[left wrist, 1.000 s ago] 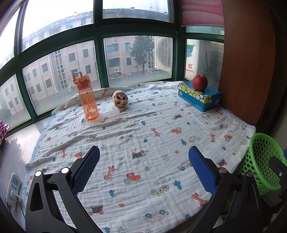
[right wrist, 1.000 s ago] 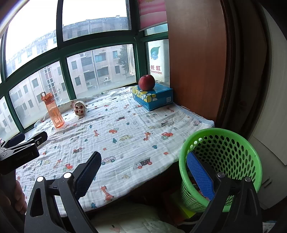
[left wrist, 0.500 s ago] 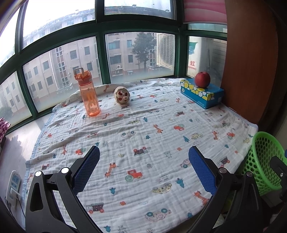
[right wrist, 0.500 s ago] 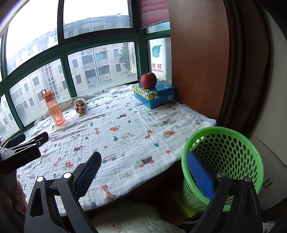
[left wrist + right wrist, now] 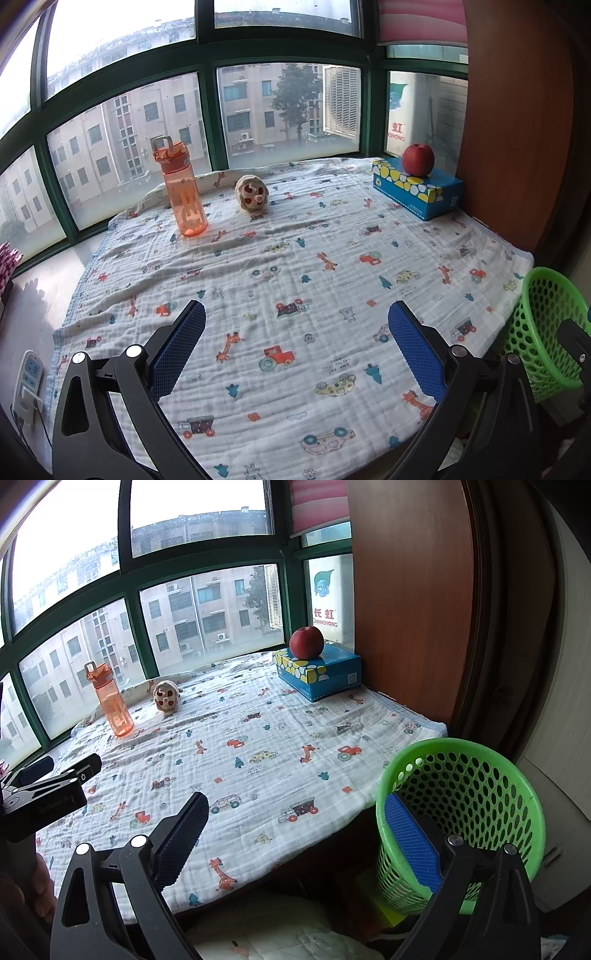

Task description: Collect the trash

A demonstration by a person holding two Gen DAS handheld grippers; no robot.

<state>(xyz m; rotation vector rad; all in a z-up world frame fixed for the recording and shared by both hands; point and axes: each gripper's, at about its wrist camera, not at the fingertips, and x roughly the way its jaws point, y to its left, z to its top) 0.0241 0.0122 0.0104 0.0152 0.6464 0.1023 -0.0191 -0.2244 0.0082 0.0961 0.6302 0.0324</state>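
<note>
A crumpled beige wrapper ball (image 5: pixel 252 193) lies on the patterned cloth near the window, right of an orange water bottle (image 5: pixel 181 192); both also show in the right wrist view, the ball (image 5: pixel 167 695) and the bottle (image 5: pixel 110 704). A green mesh basket (image 5: pixel 465 812) stands off the platform's right front corner, also in the left wrist view (image 5: pixel 546 325). My left gripper (image 5: pixel 295 332) is open and empty above the near cloth. My right gripper (image 5: pixel 295 823) is open and empty, its right finger in front of the basket.
A red apple (image 5: pixel 417 159) rests on a blue tissue box (image 5: pixel 417 192) at the far right by a brown wood panel (image 5: pixel 517 110). Green-framed windows back the platform. A power strip (image 5: pixel 27 380) lies at the left edge. Bedding (image 5: pixel 280 930) lies below the platform.
Both grippers have drawn back and risen slightly, so the bottle, ball and box sit lower in view. Both grippers stay open and empty.
</note>
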